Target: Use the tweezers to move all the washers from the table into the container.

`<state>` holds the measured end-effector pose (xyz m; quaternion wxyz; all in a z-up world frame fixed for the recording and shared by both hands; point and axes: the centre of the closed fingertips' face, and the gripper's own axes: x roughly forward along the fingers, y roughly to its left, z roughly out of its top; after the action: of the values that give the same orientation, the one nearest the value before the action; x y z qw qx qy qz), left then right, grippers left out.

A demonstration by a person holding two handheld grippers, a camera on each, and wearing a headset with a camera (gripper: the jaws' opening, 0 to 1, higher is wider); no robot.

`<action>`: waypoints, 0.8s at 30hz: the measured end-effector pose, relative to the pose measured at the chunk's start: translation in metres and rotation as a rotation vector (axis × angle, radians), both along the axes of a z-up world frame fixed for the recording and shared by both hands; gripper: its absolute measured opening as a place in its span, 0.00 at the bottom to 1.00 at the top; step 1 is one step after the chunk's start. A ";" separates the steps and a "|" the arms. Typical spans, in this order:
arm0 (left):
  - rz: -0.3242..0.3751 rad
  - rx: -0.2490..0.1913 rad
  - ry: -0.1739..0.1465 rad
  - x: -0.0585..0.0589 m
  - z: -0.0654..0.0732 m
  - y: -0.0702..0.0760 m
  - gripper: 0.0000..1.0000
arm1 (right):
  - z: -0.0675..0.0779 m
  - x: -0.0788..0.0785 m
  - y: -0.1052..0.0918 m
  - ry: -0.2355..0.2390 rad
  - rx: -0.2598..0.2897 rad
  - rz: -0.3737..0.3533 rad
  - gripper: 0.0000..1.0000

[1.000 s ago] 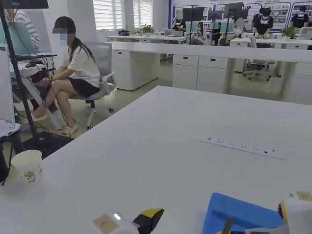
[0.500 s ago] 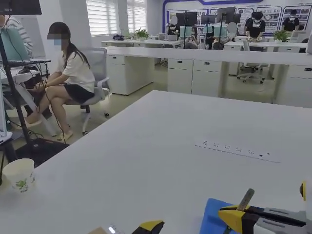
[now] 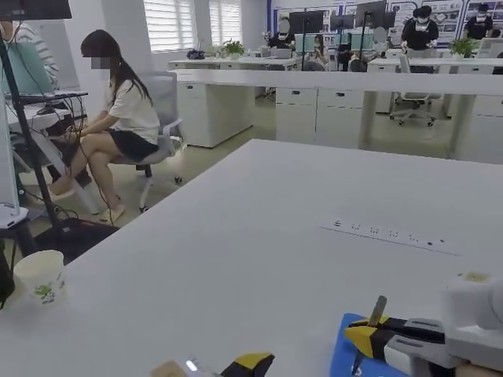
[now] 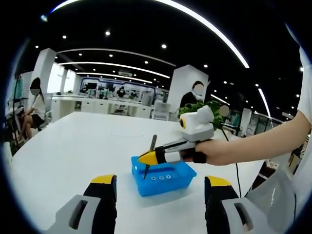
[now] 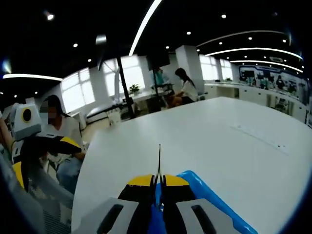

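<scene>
A blue container (image 4: 164, 178) sits on the white table (image 4: 73, 151), with several small pale washers (image 4: 161, 177) in a row inside it. My right gripper (image 4: 147, 158), held in a hand, is shut on thin metal tweezers (image 4: 150, 152) whose lower tip dips over the container's left part. In the right gripper view the tweezers (image 5: 159, 158) stick up from my shut right gripper (image 5: 158, 179), above the container (image 5: 214, 202). My left gripper (image 4: 161, 181) is open, just short of the container. In the head view the right gripper (image 3: 361, 334) and tweezers (image 3: 378, 310) sit over the container (image 3: 343, 363).
A white power strip (image 3: 391, 236) is set into the table (image 3: 236, 236) beyond the container. A paper cup (image 3: 39, 276) stands by the left edge. A person (image 3: 122, 118) sits on a chair off the table's left, near cables and a stand. Desks fill the background.
My right gripper has risen into the head view with the tweezers and moved left over the blue container. The head camera has shifted a little.
</scene>
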<state>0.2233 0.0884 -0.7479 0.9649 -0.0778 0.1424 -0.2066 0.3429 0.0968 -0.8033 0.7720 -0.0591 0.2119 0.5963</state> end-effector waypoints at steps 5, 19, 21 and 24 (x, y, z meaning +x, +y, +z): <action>-0.009 -0.017 -0.008 0.000 0.002 -0.002 0.75 | -0.015 0.013 0.006 -0.021 -0.044 0.004 0.03; -0.050 -0.159 0.065 -0.002 0.004 -0.003 0.65 | -0.022 0.006 -0.003 -0.076 -0.106 0.032 0.03; -0.050 -0.166 0.061 -0.001 0.007 -0.004 0.66 | -0.022 0.005 -0.005 -0.077 -0.107 0.036 0.03; -0.071 -0.152 0.059 -0.001 0.010 -0.008 0.67 | -0.021 0.006 -0.007 -0.065 -0.102 0.028 0.03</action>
<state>0.2227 0.0805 -0.7377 0.9437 -0.1516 0.1573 -0.2484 0.3487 0.0900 -0.8247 0.7661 -0.1208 0.2160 0.5931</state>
